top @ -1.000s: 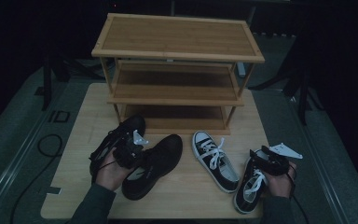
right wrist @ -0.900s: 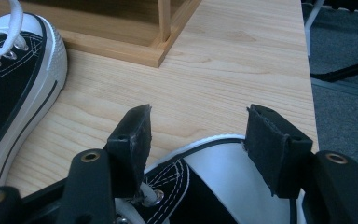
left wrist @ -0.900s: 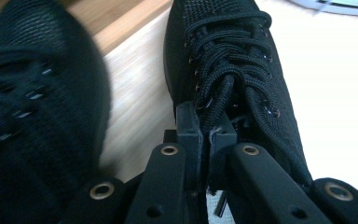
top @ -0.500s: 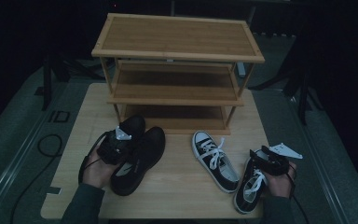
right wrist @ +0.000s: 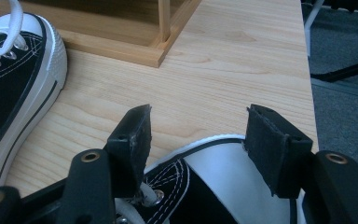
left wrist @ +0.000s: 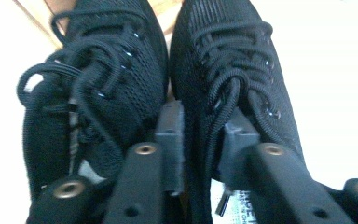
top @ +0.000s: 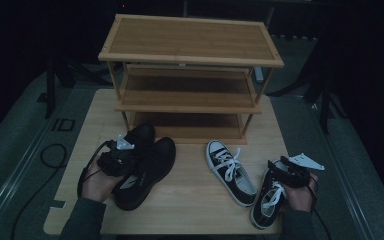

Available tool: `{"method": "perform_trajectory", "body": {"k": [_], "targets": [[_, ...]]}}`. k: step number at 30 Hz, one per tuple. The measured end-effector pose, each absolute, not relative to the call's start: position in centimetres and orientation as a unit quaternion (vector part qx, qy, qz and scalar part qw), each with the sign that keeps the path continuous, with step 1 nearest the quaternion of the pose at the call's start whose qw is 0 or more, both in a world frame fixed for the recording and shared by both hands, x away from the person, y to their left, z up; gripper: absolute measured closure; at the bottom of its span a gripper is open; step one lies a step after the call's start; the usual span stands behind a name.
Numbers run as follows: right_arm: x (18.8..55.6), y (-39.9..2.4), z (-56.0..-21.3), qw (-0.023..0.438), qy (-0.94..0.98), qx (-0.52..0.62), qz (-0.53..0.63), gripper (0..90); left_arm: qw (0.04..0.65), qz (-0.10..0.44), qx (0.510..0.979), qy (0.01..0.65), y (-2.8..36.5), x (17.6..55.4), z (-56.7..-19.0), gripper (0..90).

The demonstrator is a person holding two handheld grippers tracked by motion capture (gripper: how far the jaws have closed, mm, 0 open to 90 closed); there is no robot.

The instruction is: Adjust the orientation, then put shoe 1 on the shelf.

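On the desk (top: 190, 200), 2 black shoes (top: 145, 165) lie side by side near the left. The left hand-held gripper (top: 117, 157) sits over them. The left gripper view shows what the high view does not: its jaws have just been opening, and the right shoe's (left wrist: 235, 93) edge and laces sit in the gap between them, with the left shoe (left wrist: 102, 84) beside the left jaw. I cannot tell if the pads touch the shoe.

Near the right, the right hand-held gripper (top: 290, 172) is over a black and white sneaker (top: 270, 197). In the right gripper view its jaws stand apart above the white toe (right wrist: 233, 172), not pinching it. A second sneaker (top: 230, 172) lies just left. A wooden shoe rack (top: 190, 65) with 3 shelves stands at the far side.
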State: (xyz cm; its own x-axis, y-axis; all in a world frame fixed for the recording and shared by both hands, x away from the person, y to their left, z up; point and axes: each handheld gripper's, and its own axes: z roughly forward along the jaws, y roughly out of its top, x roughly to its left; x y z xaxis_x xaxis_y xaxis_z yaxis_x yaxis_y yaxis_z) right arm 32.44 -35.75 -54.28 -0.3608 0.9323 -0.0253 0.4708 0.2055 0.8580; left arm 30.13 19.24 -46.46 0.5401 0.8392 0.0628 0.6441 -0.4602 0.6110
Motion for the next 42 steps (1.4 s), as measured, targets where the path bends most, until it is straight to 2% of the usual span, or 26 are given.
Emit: {"method": "perform_trajectory", "body": {"k": [5, 11, 13, 17, 19, 23, 28, 42], "targets": [[32.4, -35.7, -54.3, 0.288, 0.721, 0.486, 0.401, 40.9, 0.274, 0.189, 0.833, 0.442, 19.6, 29.8, -45.5, 56.3], [32.4, -35.7, -54.3, 0.289, 0.721, 0.486, 0.401, 40.9, 0.260, 0.215, 0.827, 0.449, 19.5, 29.5, -45.4, 46.9], [32.4, -35.8, -54.3, 0.288, 0.721, 0.486, 0.401, 40.8, 0.250, 0.233, 0.824, 0.451, 19.3, 29.4, -45.4, 38.8], [32.4, -35.7, -54.3, 0.288, 0.721, 0.486, 0.401, 40.9, 0.249, 0.229, 0.816, 0.469, 19.8, 29.4, -45.5, 28.3], [32.4, -35.7, -54.3, 0.288, 0.721, 0.486, 0.401, 40.9, 0.246, 0.223, 0.814, 0.477, 20.0, 29.6, -45.7, 26.2], [32.4, -35.7, -54.3, 0.288, 0.721, 0.487, 0.401, 40.9, 0.247, 0.199, 0.813, 0.488, 20.6, 30.0, -46.5, 26.1], [32.4, -35.8, -54.3, 0.287, 0.721, 0.487, 0.402, 40.8, 0.255, 0.170, 0.814, 0.493, 21.0, 30.5, -47.2, 32.2], [32.4, -35.8, -54.3, 0.288, 0.721, 0.486, 0.401, 40.8, 0.240, 0.147, 0.825, 0.490, 20.7, 31.2, -47.8, 33.8]]}}
